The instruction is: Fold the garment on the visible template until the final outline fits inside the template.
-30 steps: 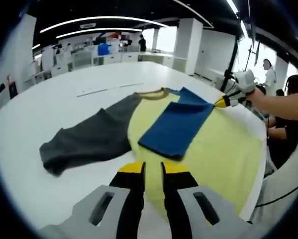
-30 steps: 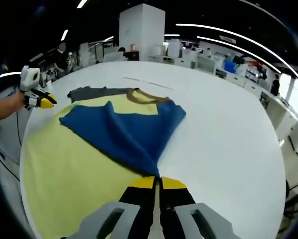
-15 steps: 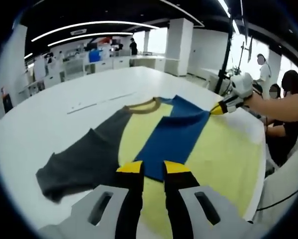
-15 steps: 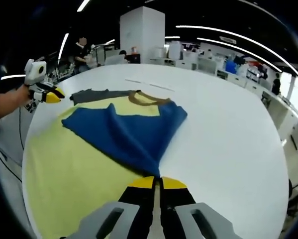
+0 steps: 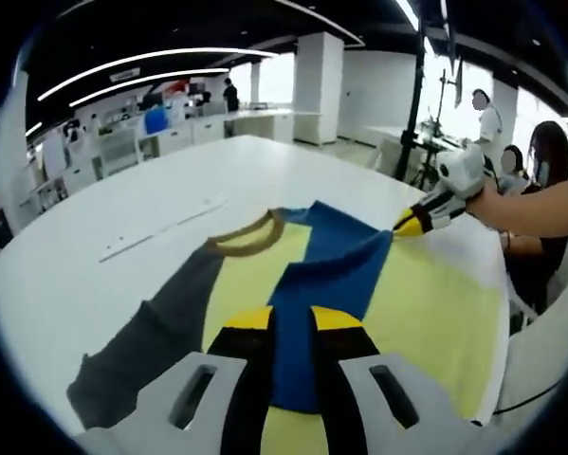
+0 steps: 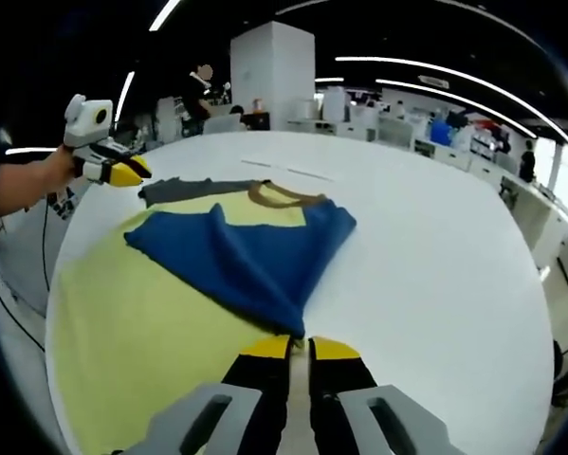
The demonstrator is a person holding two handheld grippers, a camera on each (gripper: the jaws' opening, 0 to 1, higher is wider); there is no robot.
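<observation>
A yellow-bodied shirt (image 6: 141, 313) lies spread on a broad white desk (image 6: 426, 256) in an open-plan workroom, its brown collar (image 6: 284, 196) pointing away from both claws. The blue sleeve (image 6: 246, 256) is folded across the yellow front, while the dark grey sleeve (image 5: 146, 346) stretches flat on the desk, off to the left of the left claw (image 5: 290, 319).

In the right gripper view, the right claw (image 6: 300, 349) sits low at the shirt's edge with its yellow-tipped jaws pressed nearly together on the blue sleeve's tip, which narrows to a point just ahead of them; whether cloth is truly pinched between them cannot be told. In the left gripper view that same claw reaches in from the right, held by a hand (image 5: 497, 194), its tip at the far corner of the blue fold.

The left claw's jaws stand spread with a gap between them, over the near end of the blue sleeve, gripping nothing that can be seen. In the right gripper view it hovers above the desk's left edge, beyond the grey sleeve.
</observation>
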